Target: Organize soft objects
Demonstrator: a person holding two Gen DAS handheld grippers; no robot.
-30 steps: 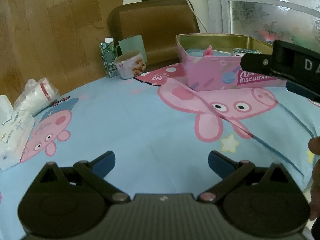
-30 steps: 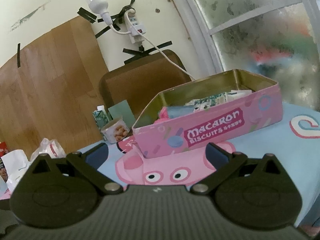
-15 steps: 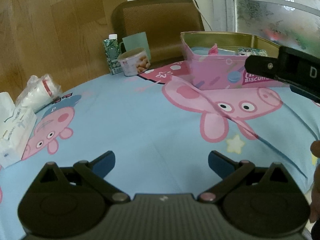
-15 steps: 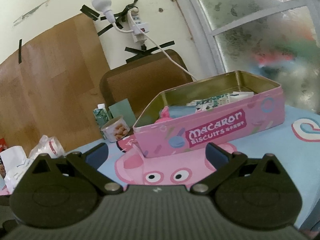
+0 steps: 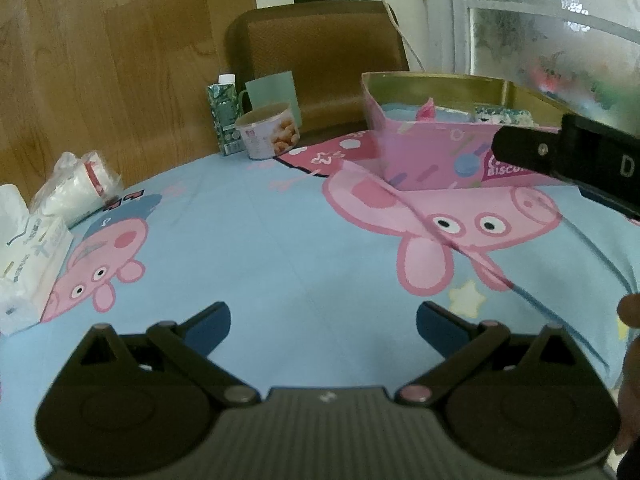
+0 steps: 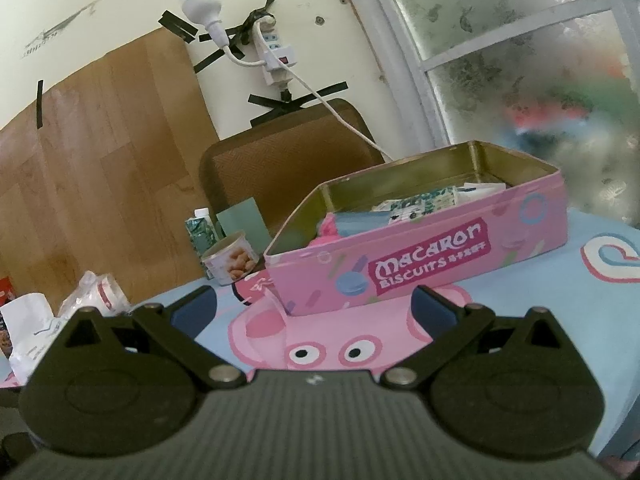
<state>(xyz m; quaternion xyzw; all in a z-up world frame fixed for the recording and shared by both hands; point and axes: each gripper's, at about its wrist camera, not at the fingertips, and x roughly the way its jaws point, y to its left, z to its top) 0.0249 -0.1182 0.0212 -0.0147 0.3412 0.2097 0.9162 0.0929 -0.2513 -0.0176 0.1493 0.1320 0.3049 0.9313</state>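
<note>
A pink macaron biscuit tin (image 6: 424,264) stands open on the blue Peppa Pig cloth (image 5: 280,248); it also shows in the left wrist view (image 5: 432,160). Inside it lie a blue soft item with a pink bit (image 6: 328,228) and patterned packets (image 6: 420,204). My left gripper (image 5: 323,322) is open and empty over the cloth, well in front of the tin. My right gripper (image 6: 314,308) is open and empty just in front of the tin's near wall. Its body crosses the left wrist view at the right (image 5: 568,156).
At the left lie a white tissue pack (image 5: 28,264) and a plastic-wrapped white roll (image 5: 76,188). At the back stand a green carton (image 5: 224,120), a nut can (image 5: 268,130) and a green cup (image 5: 272,88). A brown chair back (image 5: 320,68) is behind.
Both grippers have drawn back and risen slightly; the tin sits a little farther and higher in both views. Both stay open and empty.
</note>
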